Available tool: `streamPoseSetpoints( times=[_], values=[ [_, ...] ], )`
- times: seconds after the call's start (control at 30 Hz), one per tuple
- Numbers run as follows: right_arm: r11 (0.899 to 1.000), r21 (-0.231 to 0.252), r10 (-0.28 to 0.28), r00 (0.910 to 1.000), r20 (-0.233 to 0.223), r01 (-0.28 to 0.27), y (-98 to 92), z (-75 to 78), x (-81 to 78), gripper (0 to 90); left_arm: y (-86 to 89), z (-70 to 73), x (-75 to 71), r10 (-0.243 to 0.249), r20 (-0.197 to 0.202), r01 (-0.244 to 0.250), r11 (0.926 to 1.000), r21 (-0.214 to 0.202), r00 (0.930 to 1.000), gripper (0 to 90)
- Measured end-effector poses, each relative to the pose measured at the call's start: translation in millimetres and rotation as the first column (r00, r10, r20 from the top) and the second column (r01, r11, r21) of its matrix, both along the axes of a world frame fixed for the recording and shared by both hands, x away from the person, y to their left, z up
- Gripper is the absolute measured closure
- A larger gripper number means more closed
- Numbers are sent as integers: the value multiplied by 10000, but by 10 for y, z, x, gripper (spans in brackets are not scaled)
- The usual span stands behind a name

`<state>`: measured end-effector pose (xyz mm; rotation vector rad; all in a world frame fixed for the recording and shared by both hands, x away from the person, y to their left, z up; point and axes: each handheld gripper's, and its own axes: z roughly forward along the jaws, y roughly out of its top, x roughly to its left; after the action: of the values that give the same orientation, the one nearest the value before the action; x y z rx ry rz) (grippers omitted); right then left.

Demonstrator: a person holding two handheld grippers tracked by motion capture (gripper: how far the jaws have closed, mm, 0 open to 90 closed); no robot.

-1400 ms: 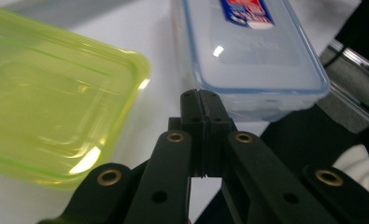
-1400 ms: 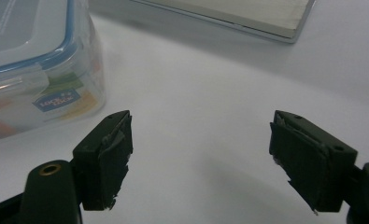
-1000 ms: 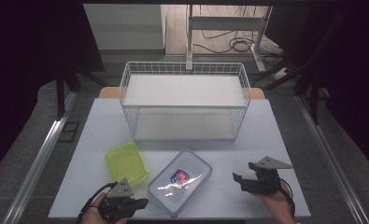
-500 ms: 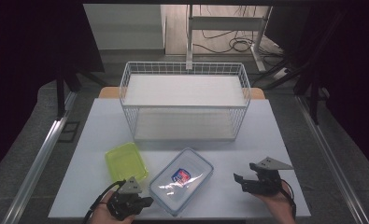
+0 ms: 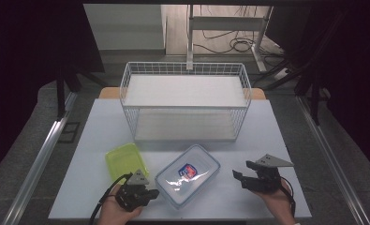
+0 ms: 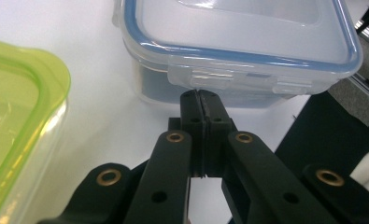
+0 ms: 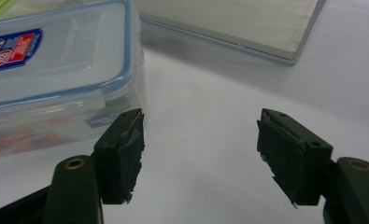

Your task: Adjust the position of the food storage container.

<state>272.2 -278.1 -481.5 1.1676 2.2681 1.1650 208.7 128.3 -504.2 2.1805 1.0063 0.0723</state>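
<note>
Clear lidded container (image 5: pixel 188 174) with a blue seal and a red-and-blue label, lying slantwise on the white table (image 5: pixel 276 131), low in the middle of the high view; lid on, latch flap on its near side facing the left gripper view.

Largest first: white table, spanning the lower half of the high view. Wire basket (image 5: pixel 186 101), white, standing at centre frame, above the container and well apart from it, with a pale flat board inside. Clear container next, between the two grippers. Yellow-green lid or shallow tub (image 5: pixel 125 160), lower left of the frame, just beside the container's left end; whether touching or not, cannot tell.

Left gripper (image 5: pixel 151 192), bottom left of the high view, held in a hand (image 5: pixel 117 211), jaws pressed fully together with nothing between them; in the left gripper view (image 6: pixel 202 93) tips right at the container's latch flap, at or just below its lower edge, contact not certain. Yellow-green rim at the left edge of that view.

Right gripper (image 5: pixel 241 177), bottom right of the high view, to the right of the container and apart from it. Jaws spread wide, having just been closing a little, with only bare table between them in the right gripper view (image 7: pixel 200 140); container's corner just behind the left-hand jaw there.
</note>
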Motion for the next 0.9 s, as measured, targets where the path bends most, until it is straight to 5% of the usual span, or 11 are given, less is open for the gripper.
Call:
streamPoseSetpoints(
  times=[0.33,0.67,0.7,0.73,0.77,0.9],
  values=[
    [9999,136,-8,9999,-105,10,-27,11,23,377,-109,8,139,283,82,-284,9996,50,9996,900],
    [9996,96,257,9994,-245,-255,49,107,95,647,-136,53,168,377,213,-374,9992,-129,9991,831],
    [9989,78,470,9984,-302,-468,114,151,146,757,-128,64,155,407,246,-403,9991,-144,9989,727],
    [9989,78,470,9984,-302,-468,114,151,146,757,-123,75,138,508,301,-502,9985,-223,9983,727],
    [9972,-18,746,9969,-266,-747,208,218,212,846,-104,108,90,633,443,-616,9974,-387,9970,607],
    [9903,-233,1365,9904,-200,-1369,418,312,365,888,-81,138,22,811,445,-789,9957,-496,9957,450]
  ],
)
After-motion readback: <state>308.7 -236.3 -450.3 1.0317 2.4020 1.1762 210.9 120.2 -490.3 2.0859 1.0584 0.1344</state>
